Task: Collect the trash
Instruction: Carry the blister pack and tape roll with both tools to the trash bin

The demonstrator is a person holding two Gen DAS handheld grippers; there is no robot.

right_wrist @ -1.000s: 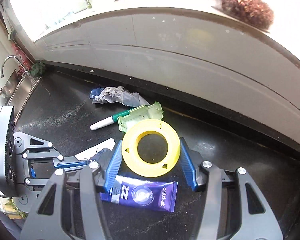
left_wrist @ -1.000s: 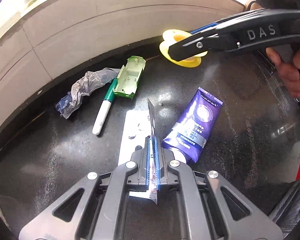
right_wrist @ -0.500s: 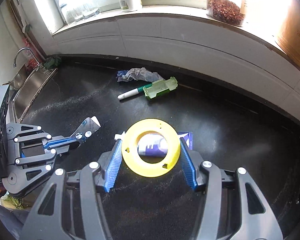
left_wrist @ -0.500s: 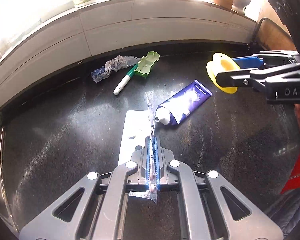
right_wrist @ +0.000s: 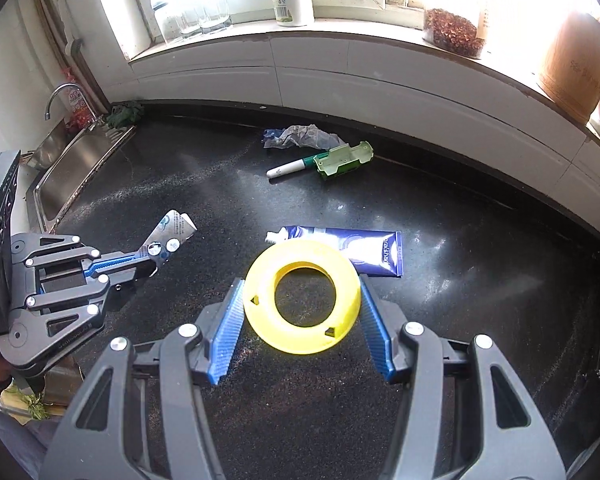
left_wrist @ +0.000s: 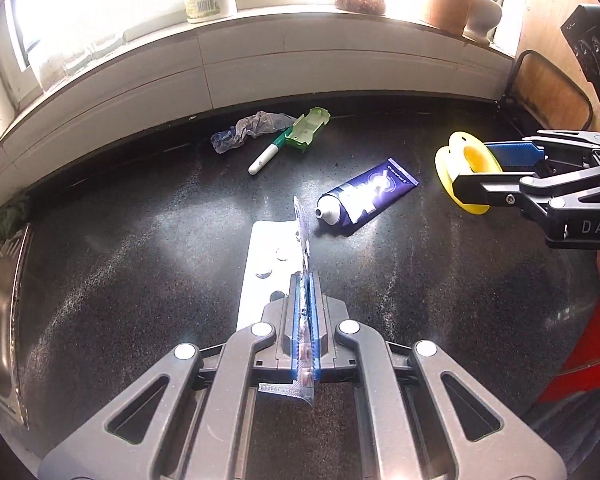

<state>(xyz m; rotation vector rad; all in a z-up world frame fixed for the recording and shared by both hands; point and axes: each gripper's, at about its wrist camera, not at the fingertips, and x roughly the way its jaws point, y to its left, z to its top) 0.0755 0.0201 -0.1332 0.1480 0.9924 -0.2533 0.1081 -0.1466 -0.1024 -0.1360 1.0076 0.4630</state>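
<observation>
My left gripper (left_wrist: 305,280) is shut on a thin silver blister pack (left_wrist: 303,236), held edge-on above the black counter (left_wrist: 140,280); it also shows in the right wrist view (right_wrist: 172,232). My right gripper (right_wrist: 300,292) is shut on a yellow plastic spool (right_wrist: 300,322), lifted above the counter; the spool also shows in the left wrist view (left_wrist: 460,176). A purple toothpaste tube (left_wrist: 368,196) lies between them. A crumpled wrapper (left_wrist: 252,130), a green-and-white marker (left_wrist: 268,156) and a green plastic piece (left_wrist: 308,130) lie near the back wall.
A white flat strip (left_wrist: 264,268) lies on the counter under my left gripper. A steel sink (right_wrist: 72,164) with a tap is at the left. The window sill (right_wrist: 340,28) holds a bottle, glasses and jars. A board (left_wrist: 552,92) leans at the right.
Both grippers have pulled back and risen from the counter with their loads. The spool left the back of the counter; the view now takes in the whole counter and sill.
</observation>
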